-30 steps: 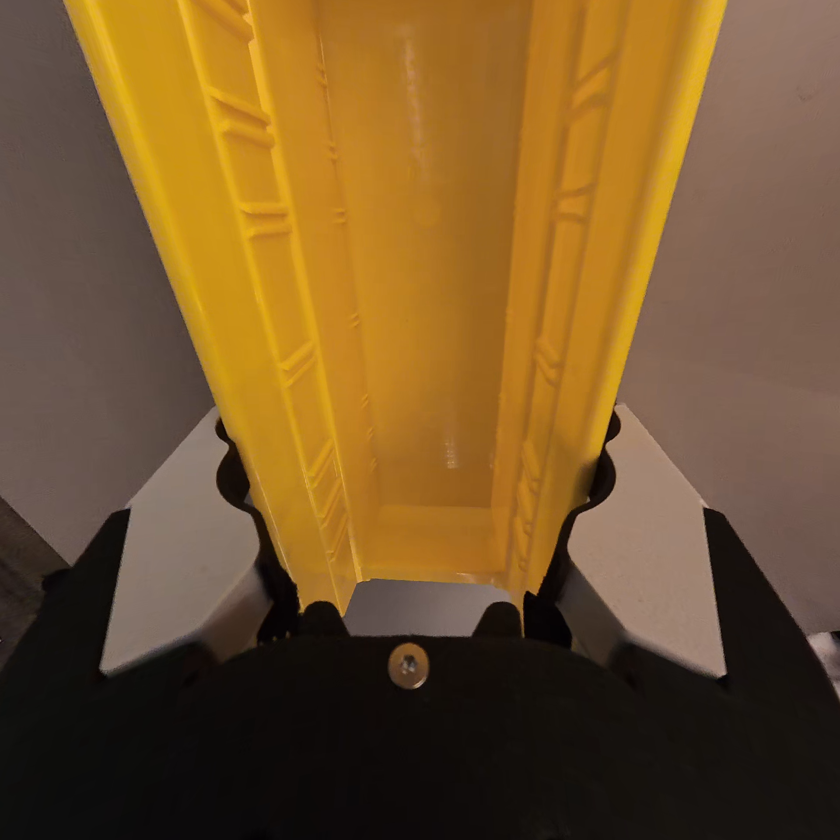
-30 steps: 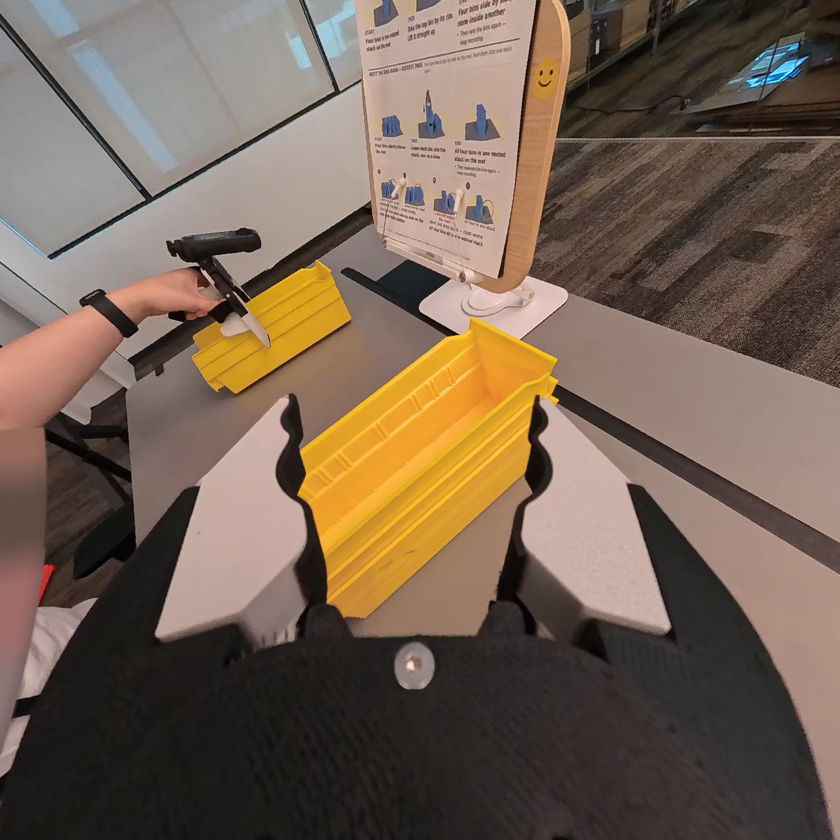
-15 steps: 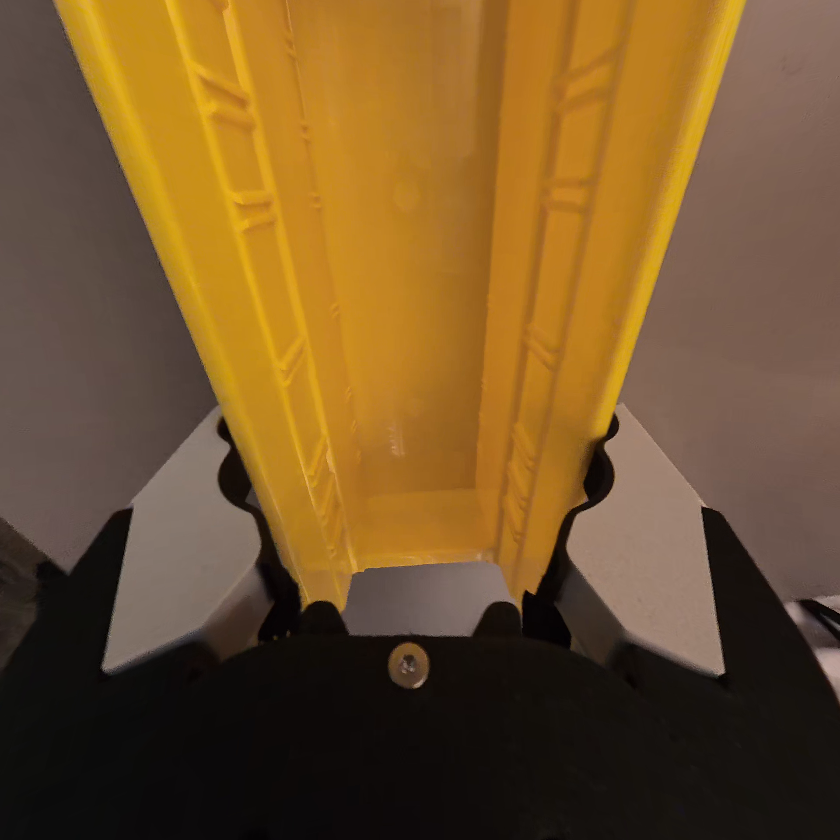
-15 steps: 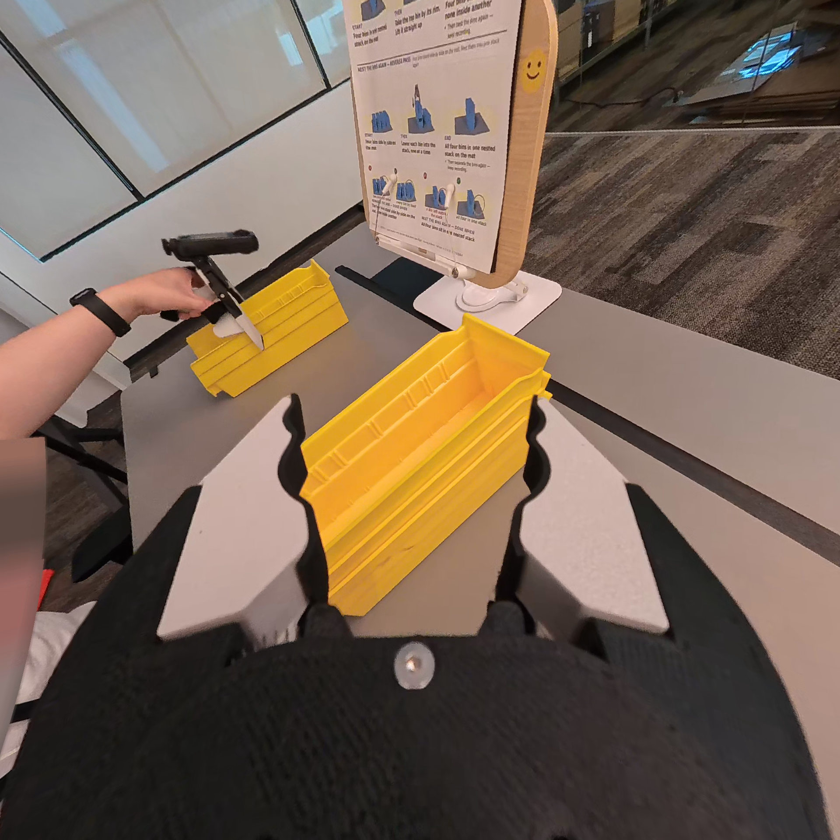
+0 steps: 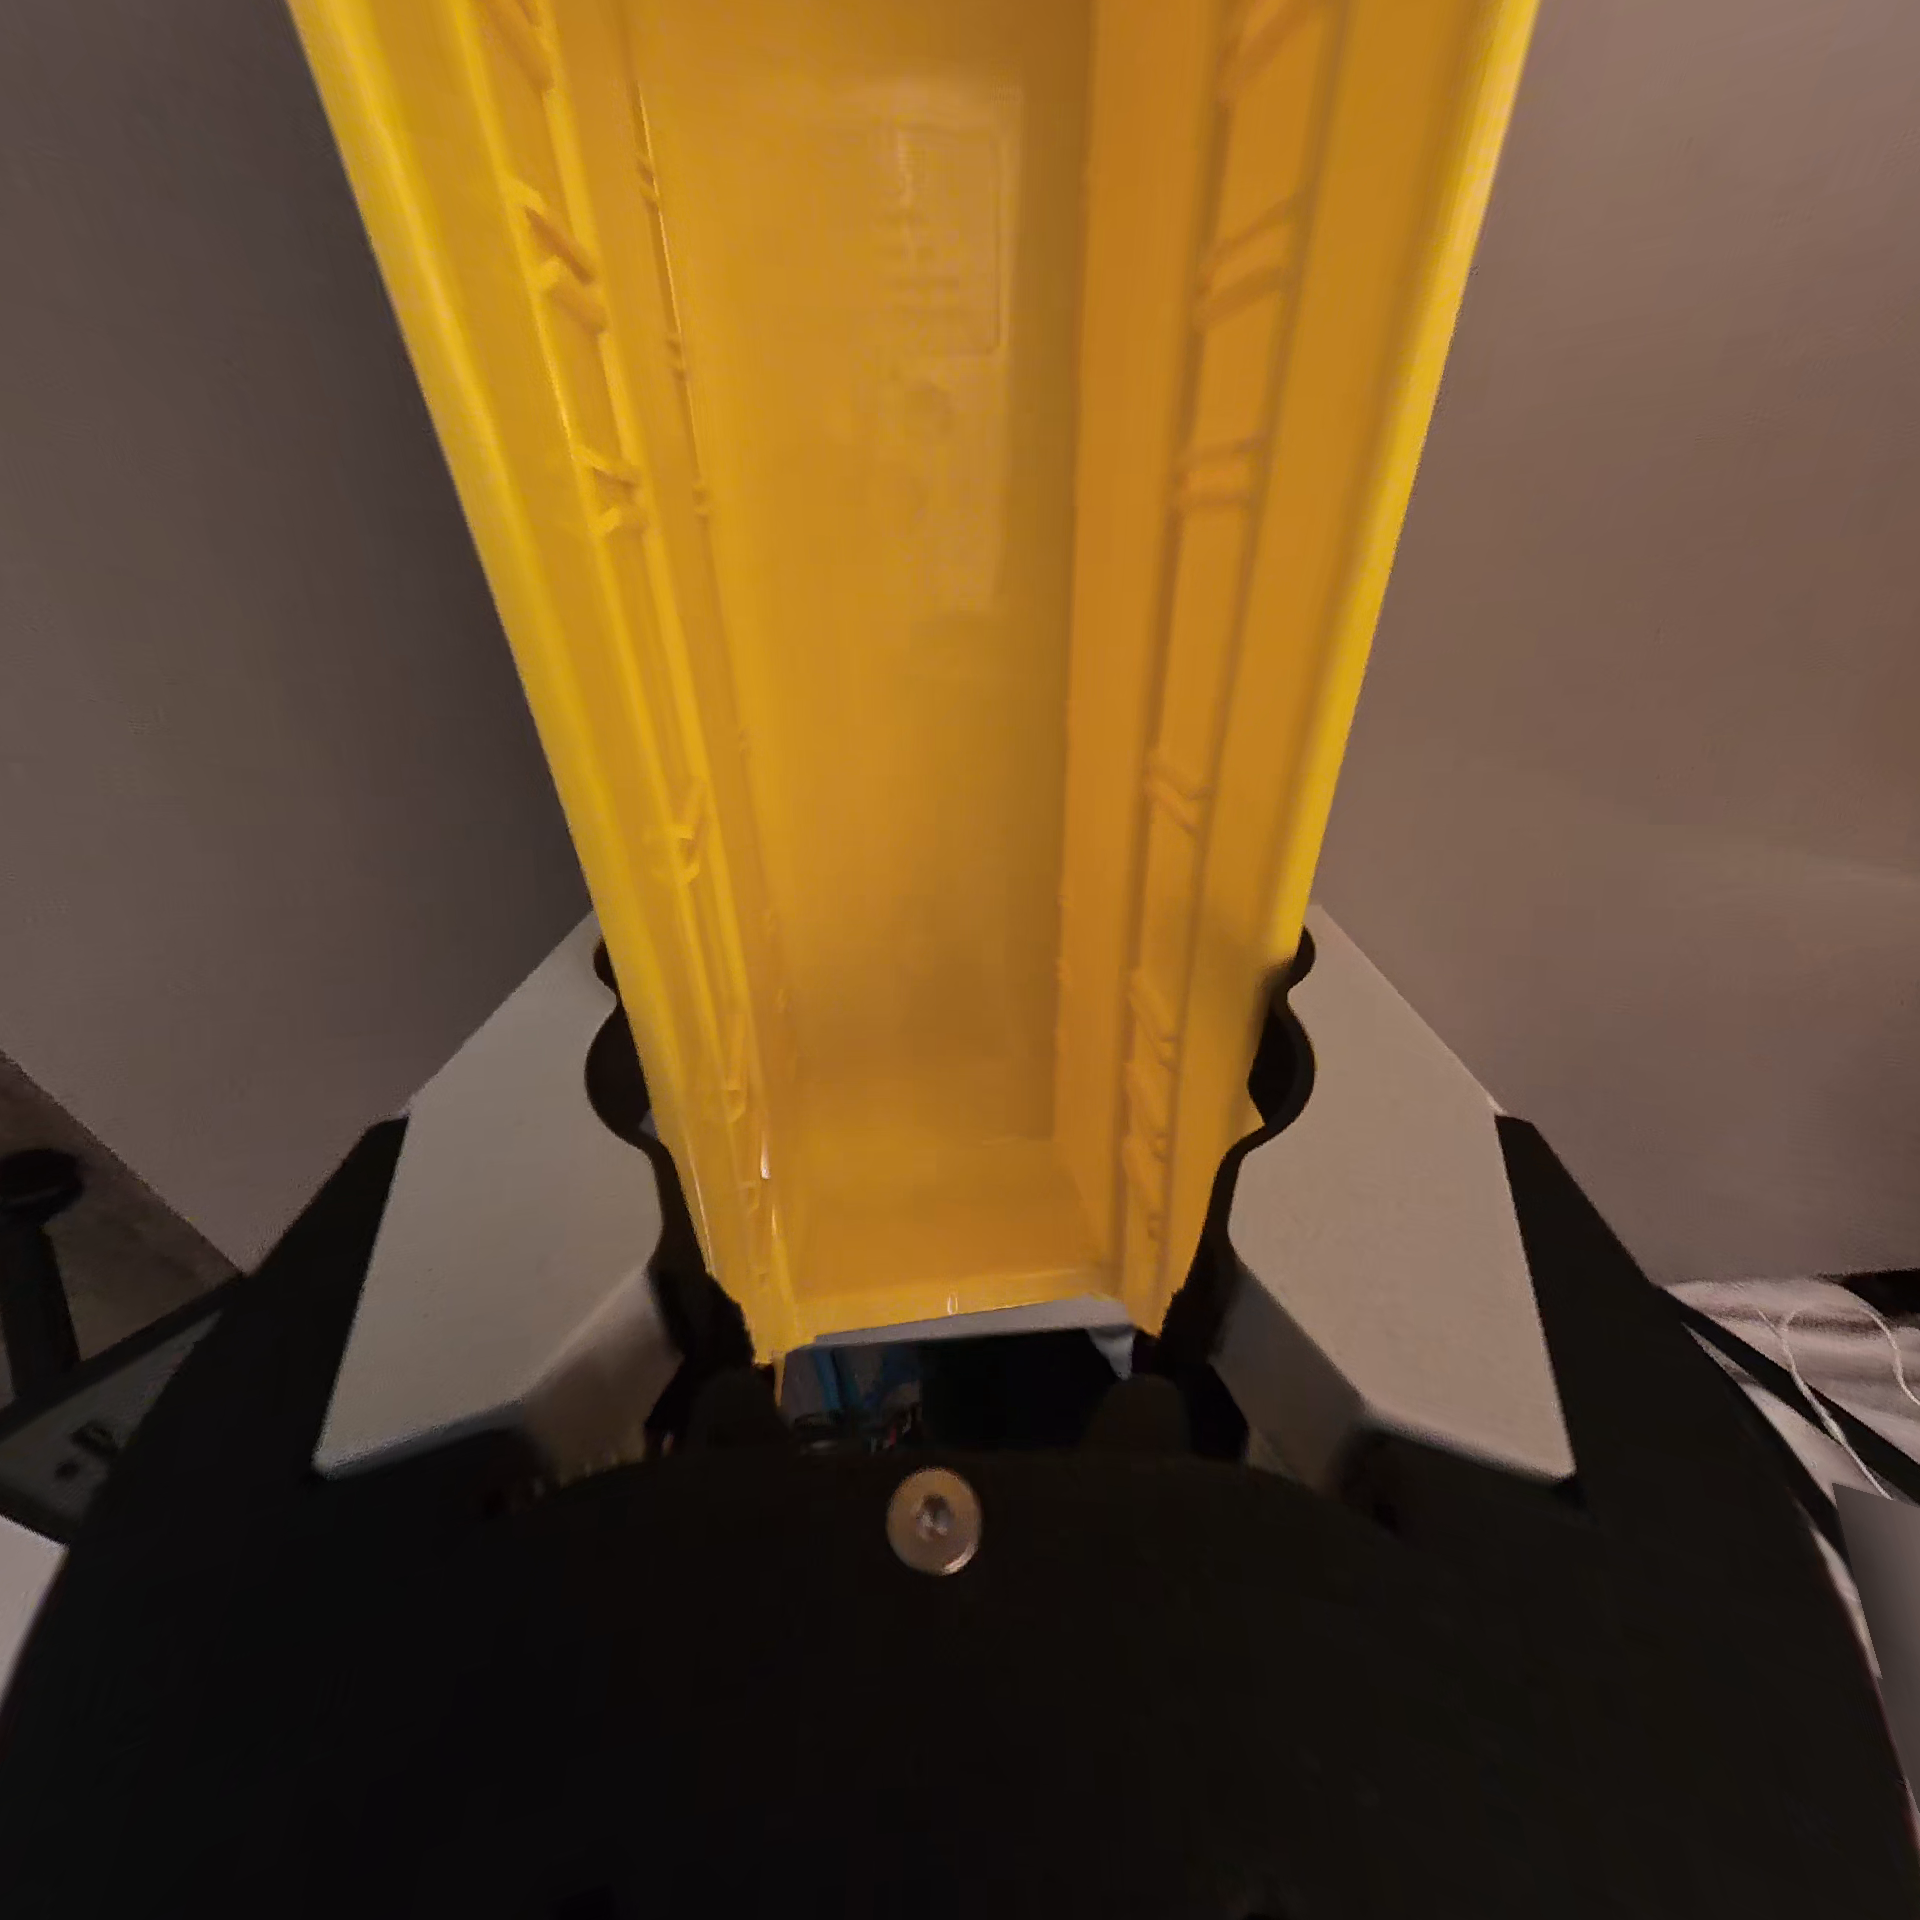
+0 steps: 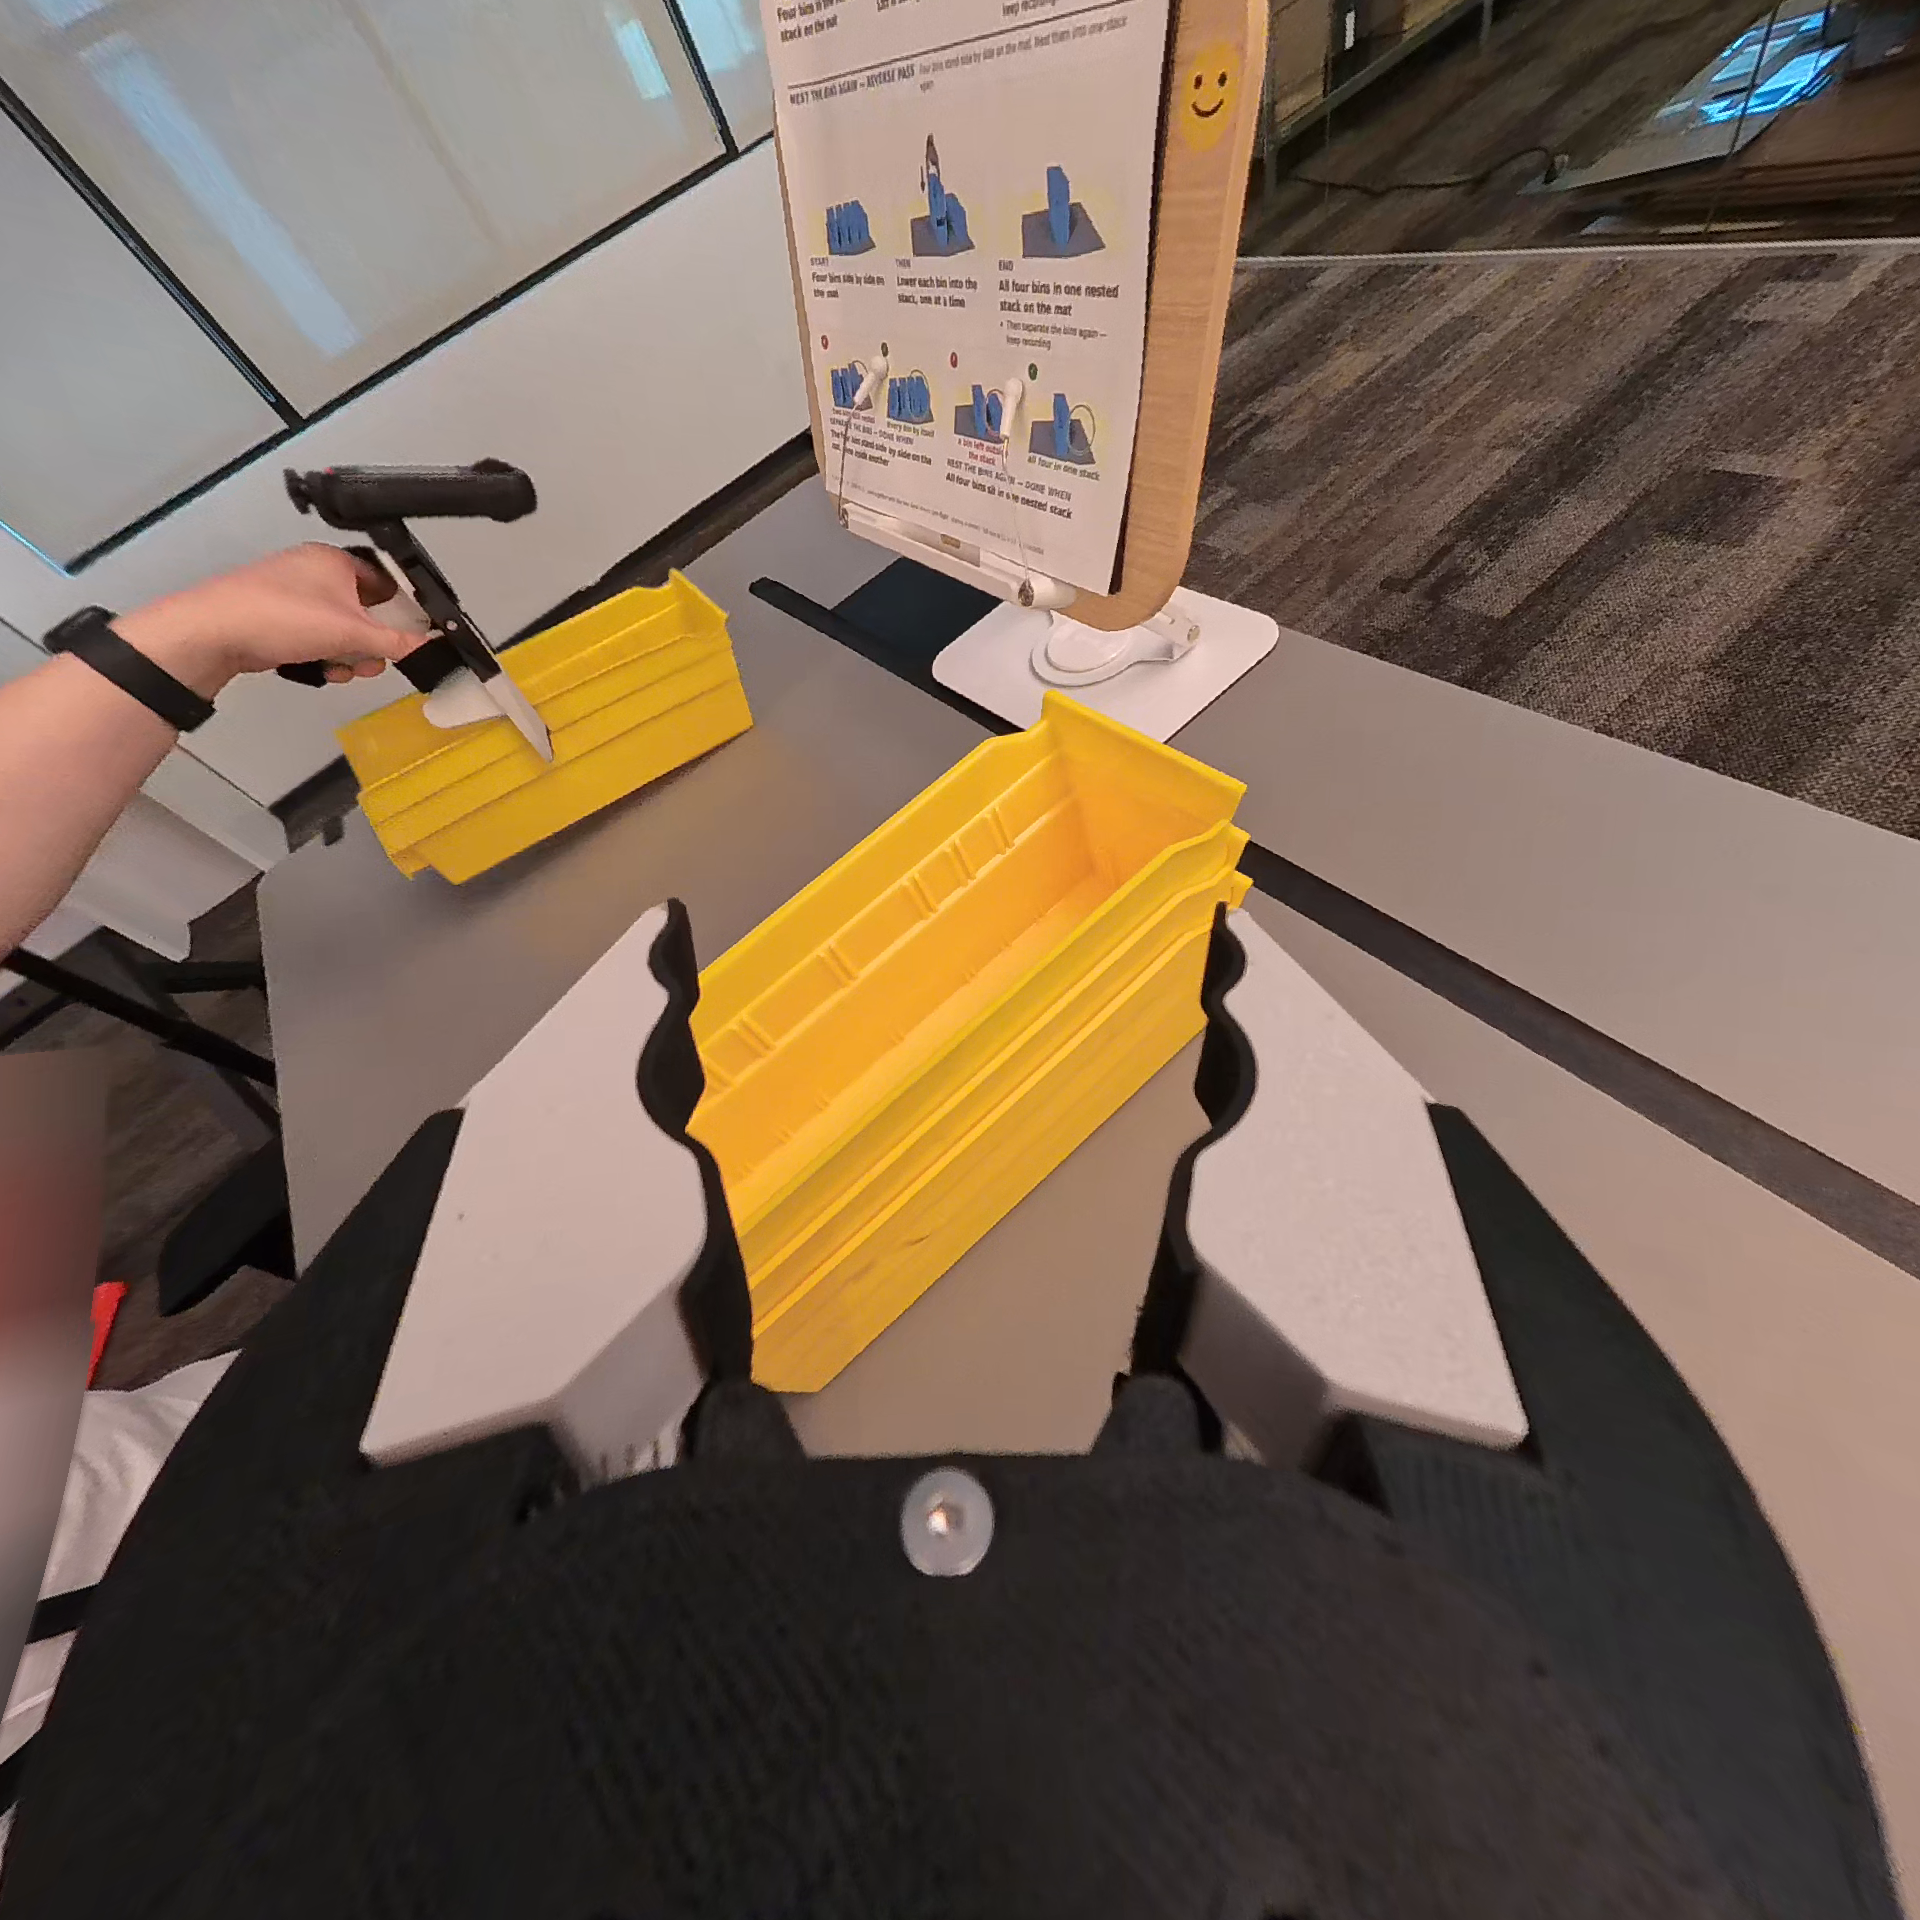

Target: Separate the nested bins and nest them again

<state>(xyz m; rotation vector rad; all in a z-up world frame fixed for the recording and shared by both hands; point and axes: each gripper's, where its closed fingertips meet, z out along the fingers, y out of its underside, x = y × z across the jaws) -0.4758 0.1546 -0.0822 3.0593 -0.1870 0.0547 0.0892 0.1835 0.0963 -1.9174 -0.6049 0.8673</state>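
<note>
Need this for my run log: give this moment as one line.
left gripper: pads on far bin stack walls | right gripper: open, above near bin stack on table, not gripping

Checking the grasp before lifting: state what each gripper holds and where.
Left gripper clamps a yellow bin across its two long side walls, near one end. Right gripper holds nothing.
</note>
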